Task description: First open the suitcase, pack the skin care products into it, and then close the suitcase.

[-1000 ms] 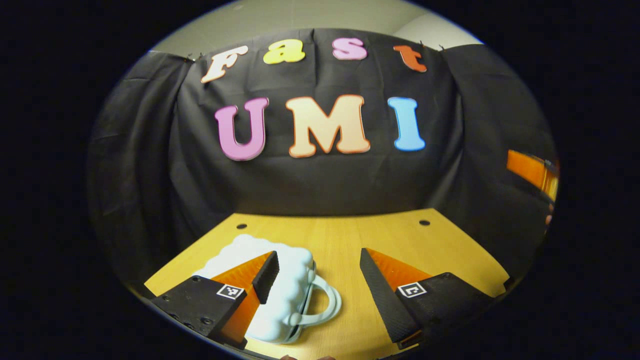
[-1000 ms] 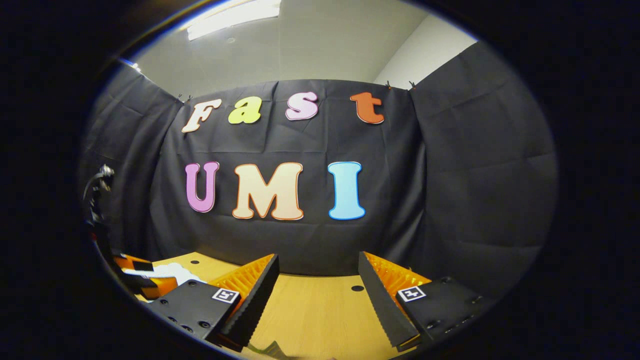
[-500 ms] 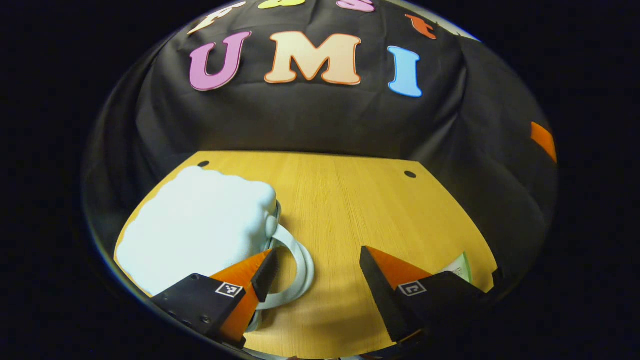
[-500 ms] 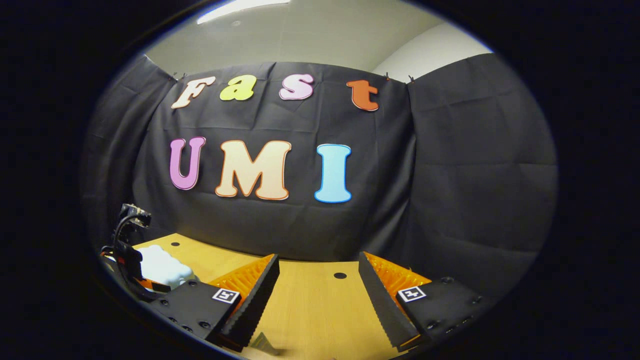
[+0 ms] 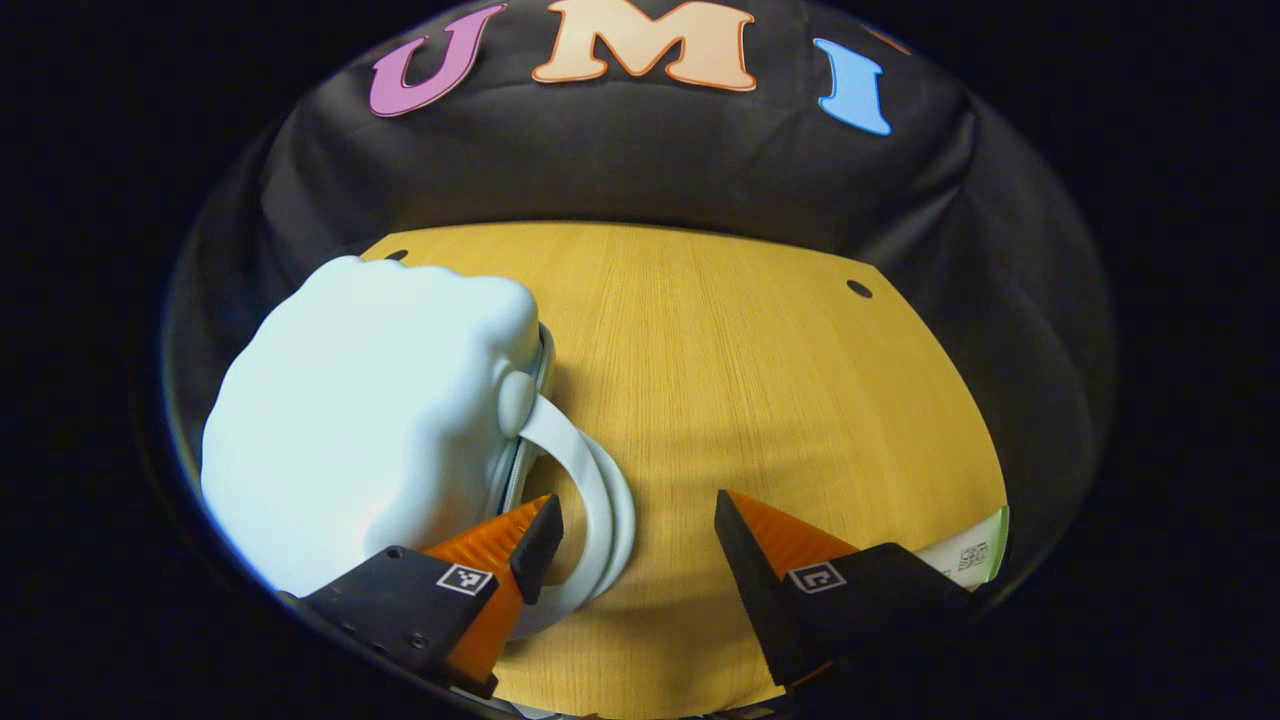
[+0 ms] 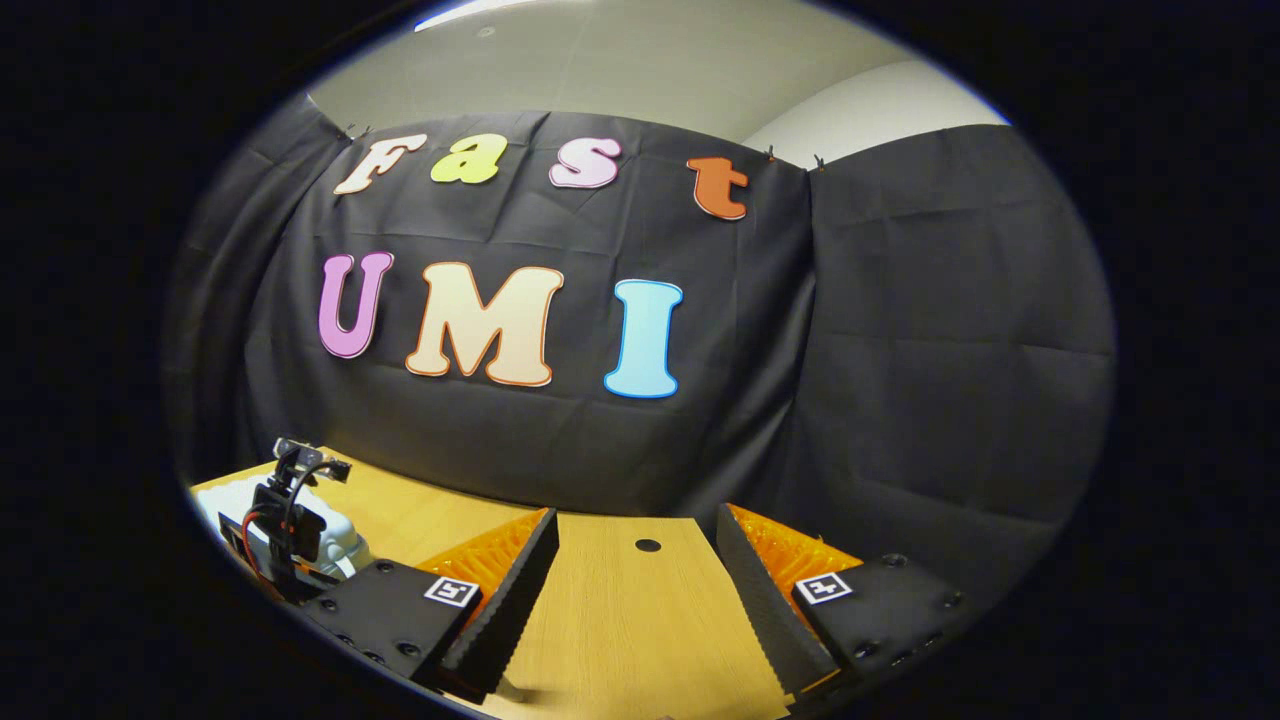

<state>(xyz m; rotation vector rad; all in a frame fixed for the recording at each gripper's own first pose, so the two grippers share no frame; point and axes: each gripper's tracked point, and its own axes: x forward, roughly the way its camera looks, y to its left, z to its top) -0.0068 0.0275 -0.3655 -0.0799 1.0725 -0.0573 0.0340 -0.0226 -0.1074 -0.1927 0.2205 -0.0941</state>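
Observation:
A small pale blue suitcase (image 5: 375,410) with a bumpy shell lies closed on the wooden table (image 5: 760,400), its white handle (image 5: 590,500) pointing toward the middle. My left gripper (image 5: 635,520) hangs open just above the handle, one finger over the handle's loop, the other over bare wood. A white and green skin care packet (image 5: 965,555) peeks out at the table's near right edge. In the right gripper view, my right gripper (image 6: 635,540) stands open over the table, holding nothing. The suitcase (image 6: 335,535) and the left gripper (image 6: 290,520) show far off at the left.
The black cloth wall closes the back and sides of the table. Two small round holes (image 5: 858,289) mark the table's far corners. Bare wood stretches from the suitcase to the right edge.
The left gripper has tilted down and moved closer to the suitcase, which now looms larger with its handle between the fingers' line. The right gripper has turned slightly to the right.

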